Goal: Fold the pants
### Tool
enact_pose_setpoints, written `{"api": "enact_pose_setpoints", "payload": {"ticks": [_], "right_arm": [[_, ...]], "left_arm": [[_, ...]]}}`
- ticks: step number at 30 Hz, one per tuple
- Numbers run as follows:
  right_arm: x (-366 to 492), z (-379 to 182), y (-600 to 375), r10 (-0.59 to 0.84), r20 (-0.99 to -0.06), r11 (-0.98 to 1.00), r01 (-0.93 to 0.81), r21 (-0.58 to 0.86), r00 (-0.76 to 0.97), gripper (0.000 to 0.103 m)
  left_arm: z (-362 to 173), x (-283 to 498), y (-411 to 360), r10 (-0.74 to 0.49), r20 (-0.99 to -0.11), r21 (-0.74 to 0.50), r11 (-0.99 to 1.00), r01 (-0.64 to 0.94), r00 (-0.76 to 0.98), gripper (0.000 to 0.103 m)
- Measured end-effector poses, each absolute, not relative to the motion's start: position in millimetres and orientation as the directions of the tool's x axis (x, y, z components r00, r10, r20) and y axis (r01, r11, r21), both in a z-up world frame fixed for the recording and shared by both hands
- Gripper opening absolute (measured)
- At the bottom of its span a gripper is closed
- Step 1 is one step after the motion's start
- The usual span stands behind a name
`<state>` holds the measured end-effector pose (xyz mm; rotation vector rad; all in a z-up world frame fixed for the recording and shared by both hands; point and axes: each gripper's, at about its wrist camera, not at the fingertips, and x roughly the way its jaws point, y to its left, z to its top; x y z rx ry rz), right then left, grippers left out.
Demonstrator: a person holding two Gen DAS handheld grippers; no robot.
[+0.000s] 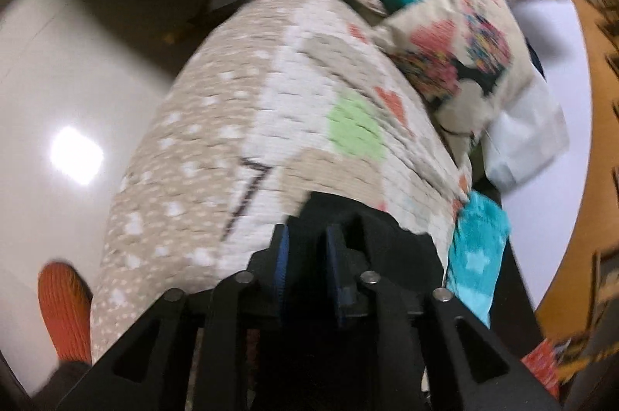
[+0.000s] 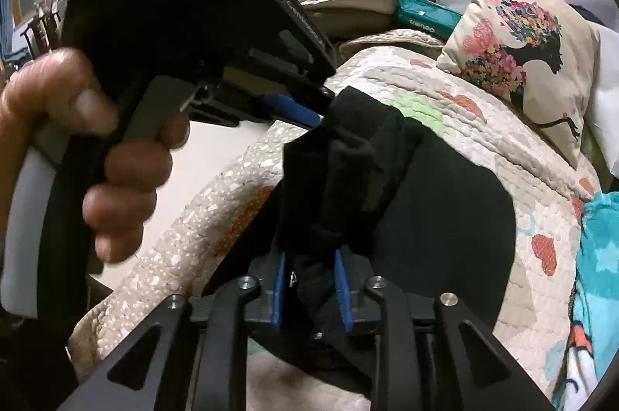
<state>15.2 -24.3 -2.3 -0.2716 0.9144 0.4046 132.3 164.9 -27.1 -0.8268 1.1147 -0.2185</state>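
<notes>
Black pants (image 2: 445,202), one pair, lie bunched on one quilted bedspread (image 2: 464,109).
Two claws show: the right claw (image 2: 311,289) stands partly open with dark cloth between its blue pads (image 2: 279,291), grip unclear; the left claw (image 1: 307,256), narrowly parted, holds nothing over the quilt. One printed cushion (image 2: 518,35) rests behind.
</notes>
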Motion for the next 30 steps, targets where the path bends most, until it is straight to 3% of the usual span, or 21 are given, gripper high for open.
{"api": "enact_pose_setpoints", "payload": {"ticks": [1,3,6,10,15,18,22,24,26,30], "right_arm": [[12.8,-3.7,-22.5,0.246,-0.814,0.888,-0.459,-0.028,0.526,0.050],[6.7,-4.1,-17.1,0.256,-0.816,0.881,-0.472,-0.023,0.518,0.058],[-8.0,2.7,-14.4,0.282,-0.811,0.863,-0.505,-0.020,0.513,0.060],[-26.9,22.6,-34.3,0.346,-0.798,0.856,-0.515,0.053,0.494,0.060],[-31.6,50.8,-82.2,0.362,-0.751,0.905,-0.402,0.140,0.552,0.060],[-16.7,53.6,-99.7,0.366,-0.743,0.921,-0.331,0.205,0.561,0.060],[2.1,36.9,-100.6,0.363,-0.764,0.925,-0.303,0.228,0.534,0.060],[11.6,19.5,-97.3,0.365,-0.788,0.924,-0.296,0.242,0.495,0.060],[14.9,6.5,-95.5,0.356,-0.801,0.927,-0.288,0.239,0.481,0.060],[8.8,-2.0,-86.7,0.328,-0.801,0.928,-0.331,0.173,0.501,0.065]], "left_arm": [[-31.3,130.7,173.0,-0.541,-0.707,-0.690,0.669,-0.276,0.456,0.027],[-35.2,126.4,186.1,-0.536,-0.698,-0.704,0.634,-0.321,0.475,0.028],[-24.0,118.8,197.2,-0.503,-0.679,-0.714,0.622,-0.321,0.534,0.028],[9.7,109.4,178.8,-0.500,-0.639,-0.708,0.679,-0.195,0.584,0.028],[41.3,101.6,128.8,-0.519,-0.607,-0.647,0.762,0.006,0.602,0.043],[37.2,104.2,102.9,-0.513,-0.649,-0.588,0.807,0.057,0.562,0.047],[-0.6,116.8,104.0,-0.456,-0.756,-0.544,0.837,-0.062,0.470,0.048],[-20.6,121.4,115.3,-0.493,-0.754,-0.594,0.794,-0.129,0.435,0.051],[-34.7,123.9,125.5,-0.536,-0.736,-0.645,0.740,-0.189,0.414,0.062],[-47.7,125.9,131.6,-0.577,-0.711,-0.690,0.682,-0.244,0.402,0.065]]}}
